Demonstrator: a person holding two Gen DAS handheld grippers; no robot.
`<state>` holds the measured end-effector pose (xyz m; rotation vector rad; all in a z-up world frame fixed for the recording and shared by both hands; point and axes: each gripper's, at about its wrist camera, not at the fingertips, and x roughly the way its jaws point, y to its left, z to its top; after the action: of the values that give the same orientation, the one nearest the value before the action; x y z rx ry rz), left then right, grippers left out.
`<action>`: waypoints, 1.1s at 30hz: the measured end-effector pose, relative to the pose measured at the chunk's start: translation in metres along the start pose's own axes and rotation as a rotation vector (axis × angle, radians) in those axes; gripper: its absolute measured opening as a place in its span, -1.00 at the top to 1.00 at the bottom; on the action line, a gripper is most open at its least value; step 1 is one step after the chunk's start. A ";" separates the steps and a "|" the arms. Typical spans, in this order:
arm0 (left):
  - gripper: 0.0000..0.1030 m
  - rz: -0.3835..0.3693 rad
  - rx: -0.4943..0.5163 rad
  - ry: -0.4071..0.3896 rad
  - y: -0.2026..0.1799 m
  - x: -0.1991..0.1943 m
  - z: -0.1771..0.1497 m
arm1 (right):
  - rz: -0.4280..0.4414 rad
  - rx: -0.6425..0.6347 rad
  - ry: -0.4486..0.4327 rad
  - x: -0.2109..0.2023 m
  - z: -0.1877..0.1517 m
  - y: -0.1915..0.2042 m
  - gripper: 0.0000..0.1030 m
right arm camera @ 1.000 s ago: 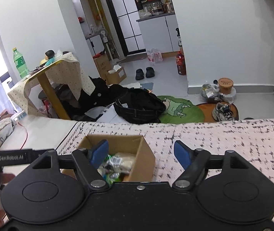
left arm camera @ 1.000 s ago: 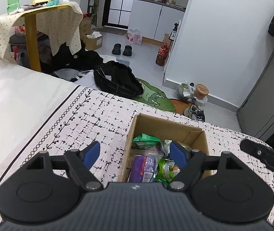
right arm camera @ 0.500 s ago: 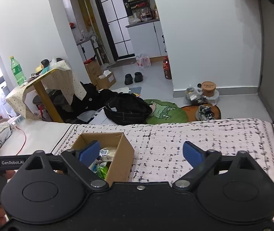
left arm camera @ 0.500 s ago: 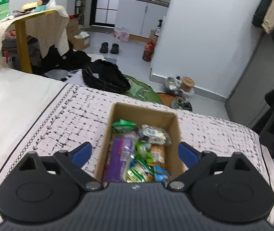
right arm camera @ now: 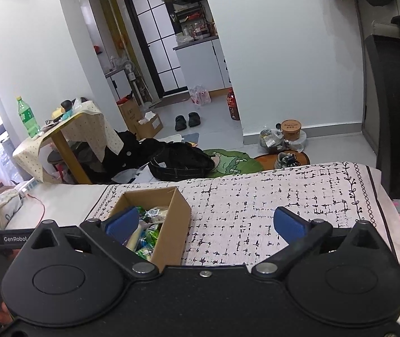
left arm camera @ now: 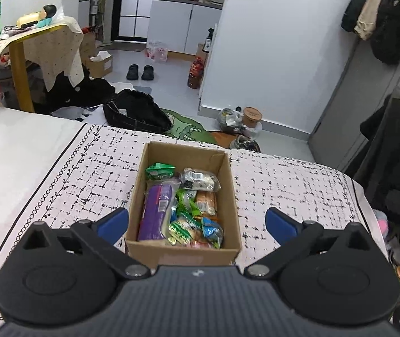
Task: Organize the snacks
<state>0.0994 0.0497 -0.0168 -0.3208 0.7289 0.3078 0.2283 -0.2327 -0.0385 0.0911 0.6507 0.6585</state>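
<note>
A: Status of the left claw (left arm camera: 197, 223)?

B: Jaws spread wide, nothing between the pads. The cardboard box (left arm camera: 143, 196) sits directly ahead, its near end framed between the two blue pads.

A: Contents of the box?

B: Snack packets: a purple packet (left arm camera: 156, 210) along the left wall, green and orange wrappers at centre, a clear packet (left arm camera: 200, 179) toward the far end.

A: The right claw (right arm camera: 204, 221)?

B: Also spread wide and empty. The box lies ahead and to its left, partly behind the left pad.

A: Support surface?

B: A patterned cloth (left arm camera: 87, 174). Beyond its far edge, a black bag (left arm camera: 135, 115) on the floor.
</note>
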 end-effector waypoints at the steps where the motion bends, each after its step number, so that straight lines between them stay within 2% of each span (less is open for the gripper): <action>1: -1.00 -0.002 0.005 -0.003 0.000 -0.004 -0.001 | -0.001 -0.001 0.000 -0.003 -0.001 0.001 -1.00; 23: -1.00 -0.054 0.109 -0.030 0.002 -0.077 -0.032 | -0.001 -0.038 0.012 -0.067 -0.032 0.025 -1.00; 33: -1.00 -0.065 0.142 -0.027 -0.001 -0.097 -0.040 | -0.022 -0.083 0.019 -0.079 -0.044 0.041 -1.00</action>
<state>0.0074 0.0175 0.0226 -0.2051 0.7084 0.1971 0.1326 -0.2522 -0.0200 0.0004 0.6412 0.6650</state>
